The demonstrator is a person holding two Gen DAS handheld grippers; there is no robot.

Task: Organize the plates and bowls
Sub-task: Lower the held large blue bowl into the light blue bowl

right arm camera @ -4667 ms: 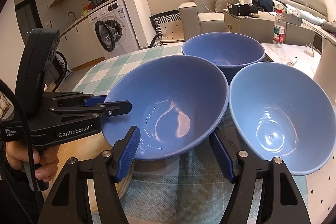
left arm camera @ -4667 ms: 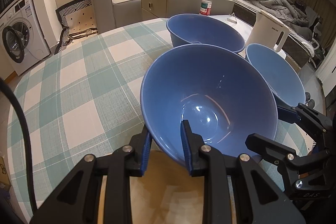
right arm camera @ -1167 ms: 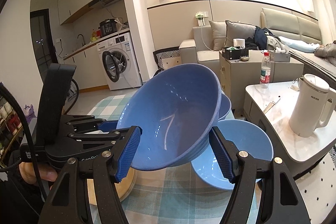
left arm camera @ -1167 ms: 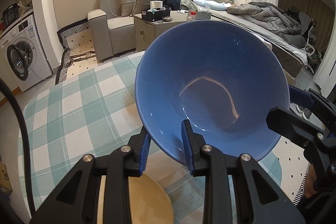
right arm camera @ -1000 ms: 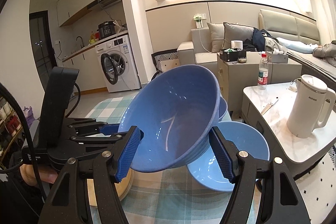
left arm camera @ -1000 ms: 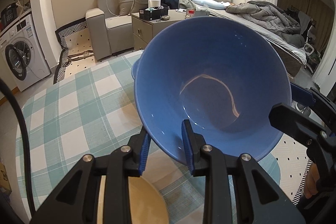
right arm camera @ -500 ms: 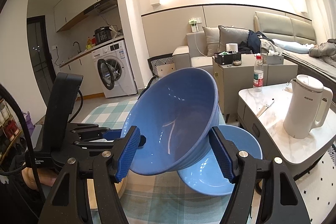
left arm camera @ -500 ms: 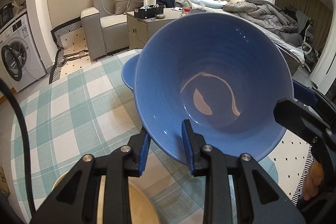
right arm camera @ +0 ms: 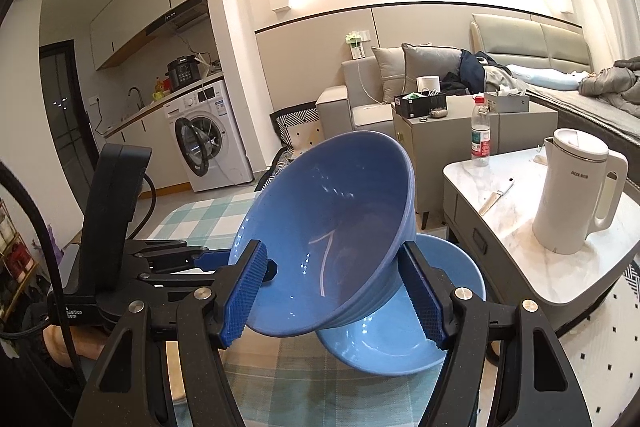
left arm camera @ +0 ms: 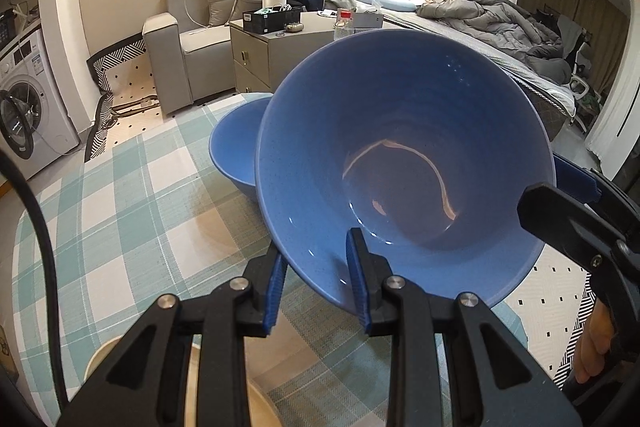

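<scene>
Glossy glaze on the lifted blue bowl (left arm camera: 404, 163), catching curved highlights on its smooth inside, with faint ridges ringing its outer wall. The second blue bowl (right arm camera: 400, 339) beneath shines just the same. The left tongs (left arm camera: 316, 287) are matt black plastic, speckled, with bright metal rivets and ribbed blue rubbery pads (left arm camera: 356, 279); the right tongs (right arm camera: 336, 295) carry the same rough ribbed pads. The bench cloth (left arm camera: 132, 211) is woven, a coarse matt check of teal and cream. The round board (left arm camera: 256, 407) looks like pale smooth wood. The kettle (right arm camera: 576, 195) is white plastic, satin, on a polished marble-look top (right arm camera: 516, 203).
</scene>
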